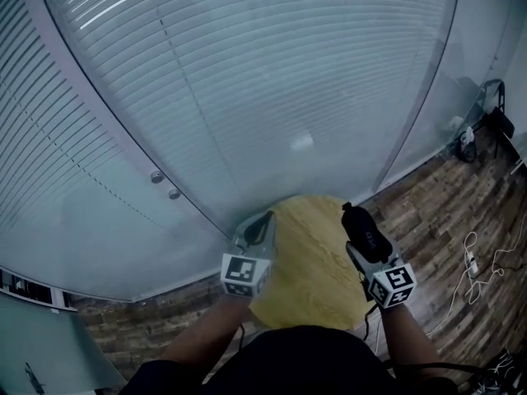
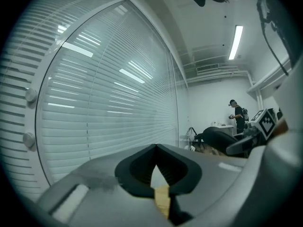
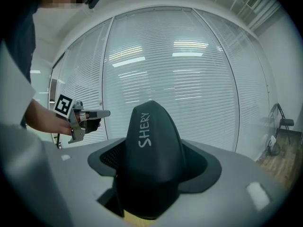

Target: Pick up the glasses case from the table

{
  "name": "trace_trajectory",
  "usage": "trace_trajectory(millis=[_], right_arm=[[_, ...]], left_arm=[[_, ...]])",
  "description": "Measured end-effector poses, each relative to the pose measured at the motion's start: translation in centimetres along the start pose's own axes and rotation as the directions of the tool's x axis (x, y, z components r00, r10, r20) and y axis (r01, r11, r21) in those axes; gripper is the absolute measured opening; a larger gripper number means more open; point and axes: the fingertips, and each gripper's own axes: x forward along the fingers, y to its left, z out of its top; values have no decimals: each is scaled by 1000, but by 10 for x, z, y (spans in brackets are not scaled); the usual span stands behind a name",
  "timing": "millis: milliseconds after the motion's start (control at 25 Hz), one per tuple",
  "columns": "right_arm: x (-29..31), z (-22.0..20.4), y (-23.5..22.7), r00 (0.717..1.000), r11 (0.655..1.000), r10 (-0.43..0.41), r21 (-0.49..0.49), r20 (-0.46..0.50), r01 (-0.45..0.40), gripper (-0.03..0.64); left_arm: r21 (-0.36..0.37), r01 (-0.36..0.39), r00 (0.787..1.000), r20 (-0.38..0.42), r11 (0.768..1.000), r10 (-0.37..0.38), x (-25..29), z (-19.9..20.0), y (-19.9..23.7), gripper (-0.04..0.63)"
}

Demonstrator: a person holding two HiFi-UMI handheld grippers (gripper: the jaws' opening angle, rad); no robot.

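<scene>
The glasses case is dark, with pale lettering on its shell. My right gripper is shut on it and holds it in the air above the right edge of the round yellow table. In the right gripper view the case fills the space between the jaws and sticks out past them. My left gripper hovers over the table's left edge, its jaws together with nothing in them. In the left gripper view the left gripper's tips meet, and the case shows at the right.
A curved glass wall with white blinds stands just beyond the table. Wood-patterned floor surrounds it, with white cables at the right and a chair at the far right. A person stands far back in the room.
</scene>
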Motion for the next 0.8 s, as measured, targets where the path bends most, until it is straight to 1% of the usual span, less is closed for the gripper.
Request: trace_trajectory(millis=[120,280,400,560,800], right_arm=[[3,6,0,1000,1000,-3,8,11,3,351],[3,9,-3,1000,1000,-13,-10,17,13,351],[-2,13,-6,1000,1000,-16,2,26,16,351],[-5,14,-6,1000,1000,-2,-6,31,2,351],[-3,14,2,1000,1000,10,-28,29,-9,351]], left_arm=[[2,10,1000,1,1000,-10,6,1,-1,3],[-9,26,1000,-7,1000,-26,10,-4,-8,3],[-7,35,999,-2,999,-35,13,-3,-17,3],[-3,31,1000,-2,1000,-31,11,1,-19,3],[-17,18,1000,0,1000,-18,5,0,-13,3]])
